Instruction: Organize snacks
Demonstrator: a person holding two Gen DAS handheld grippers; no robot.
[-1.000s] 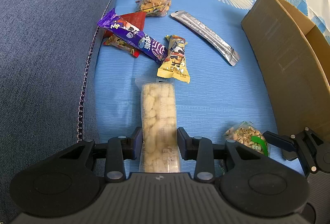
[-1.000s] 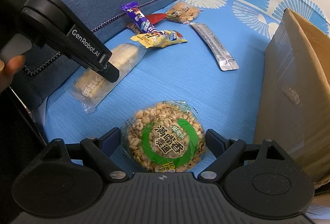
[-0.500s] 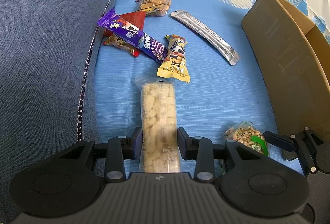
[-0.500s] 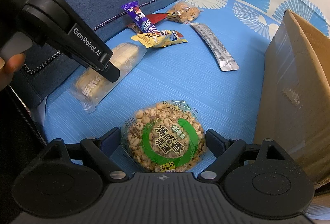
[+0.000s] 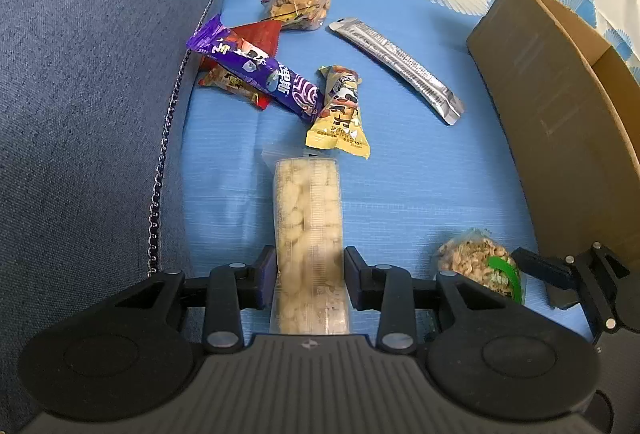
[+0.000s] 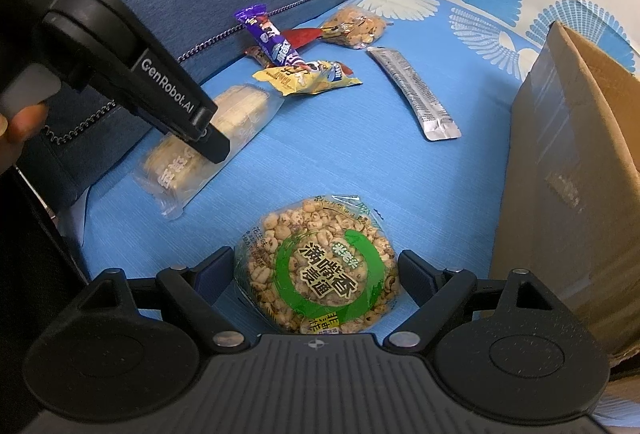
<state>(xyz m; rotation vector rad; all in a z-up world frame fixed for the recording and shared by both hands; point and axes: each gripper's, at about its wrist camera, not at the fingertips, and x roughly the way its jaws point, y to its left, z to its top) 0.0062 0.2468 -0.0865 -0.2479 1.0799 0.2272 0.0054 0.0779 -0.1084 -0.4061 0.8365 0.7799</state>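
Observation:
A long clear pack of pale crackers (image 5: 308, 210) lies on the blue cloth (image 5: 420, 174), and my left gripper (image 5: 310, 274) is shut on its near end, a pad against each long side. In the right wrist view the same pack (image 6: 240, 106) lies under the left gripper's finger (image 6: 208, 142). A round clear pack of puffed snack with a green ring label (image 6: 316, 234) sits between the pads of my right gripper (image 6: 316, 266), which touch its two sides. It also shows in the left wrist view (image 5: 476, 266), beside a right finger (image 5: 536, 268).
Further back lie a purple bar (image 5: 260, 74) over a red packet (image 5: 256, 34), a yellow packet (image 5: 340, 114), a silver stick pack (image 5: 400, 66) and a clear bag of biscuits (image 5: 300, 2). An open cardboard box (image 5: 560, 122) stands at the right, a blue sofa cushion (image 5: 80, 114) at the left.

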